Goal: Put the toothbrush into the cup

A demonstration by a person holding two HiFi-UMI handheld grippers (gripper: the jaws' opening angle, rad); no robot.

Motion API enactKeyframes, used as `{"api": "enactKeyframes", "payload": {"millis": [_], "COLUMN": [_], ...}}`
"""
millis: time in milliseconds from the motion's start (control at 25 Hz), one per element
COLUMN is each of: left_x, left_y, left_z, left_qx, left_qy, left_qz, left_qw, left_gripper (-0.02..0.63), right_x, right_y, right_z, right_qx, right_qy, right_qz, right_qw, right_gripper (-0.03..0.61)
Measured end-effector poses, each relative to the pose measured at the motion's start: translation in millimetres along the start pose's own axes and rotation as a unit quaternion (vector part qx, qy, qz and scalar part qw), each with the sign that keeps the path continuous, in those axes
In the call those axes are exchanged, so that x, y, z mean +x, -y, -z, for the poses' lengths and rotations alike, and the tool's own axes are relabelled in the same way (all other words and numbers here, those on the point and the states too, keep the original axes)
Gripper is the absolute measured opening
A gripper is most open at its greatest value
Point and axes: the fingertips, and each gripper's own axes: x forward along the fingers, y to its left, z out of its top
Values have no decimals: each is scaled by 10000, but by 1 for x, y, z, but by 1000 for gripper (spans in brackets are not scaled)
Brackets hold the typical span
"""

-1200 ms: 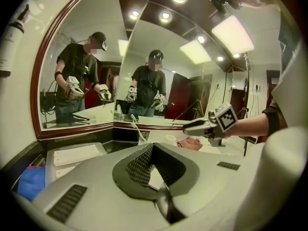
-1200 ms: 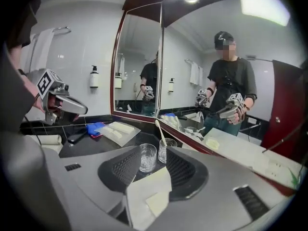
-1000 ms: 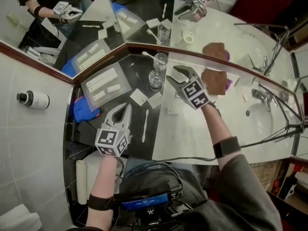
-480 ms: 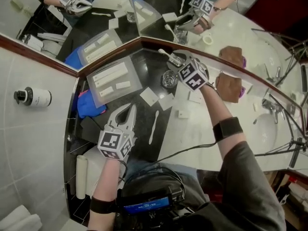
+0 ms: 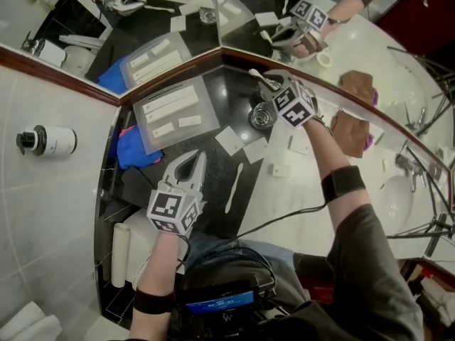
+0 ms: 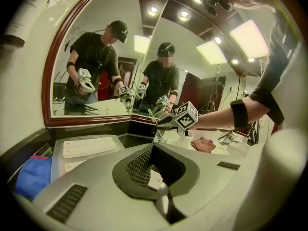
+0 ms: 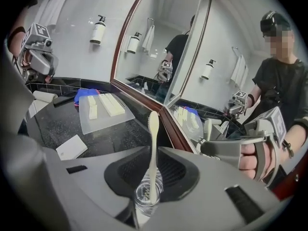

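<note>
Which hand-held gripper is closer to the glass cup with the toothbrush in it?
Right. The right hand-held gripper has the cup gripped between its jaws, which have just been closing. The left hand-held gripper is shut and well apart from it, nearer the person.

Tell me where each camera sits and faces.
Head view: on the head, looking steeply down at the counter; forearms, left gripper and right gripper show.
Left gripper view: on that gripper, facing the mirror; shut jaws show.
Right gripper view: on that gripper, facing the mirror; jaws, just closing, grip the cup with toothbrush.
Shared: each gripper view shows the other.
</note>
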Motion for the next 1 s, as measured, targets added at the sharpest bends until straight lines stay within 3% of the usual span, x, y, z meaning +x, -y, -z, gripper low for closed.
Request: {"api": "enactKeyframes", "payload": {"millis": [120, 520, 1000], "left_x": [-1, -4, -26], "left_y": [-2, 7, 24], "left_z": [4, 4, -18], "left_qx": [-27, 10, 325], "left_qy": [-8, -36, 217], "left_qz": [-22, -11, -21], "left_qw": [10000, 10000, 9992], "left_gripper": [2, 2, 2], "right_x": [0, -29, -127], "right_y": [2, 16, 28], "right_z": [1, -16, -58], "right_qx": [74, 256, 706], "right_qy": [68, 543, 1297], "right_qz": [67, 418, 942], "right_qw": [9999, 9973, 9845], "right_gripper": [52, 49, 49]}}
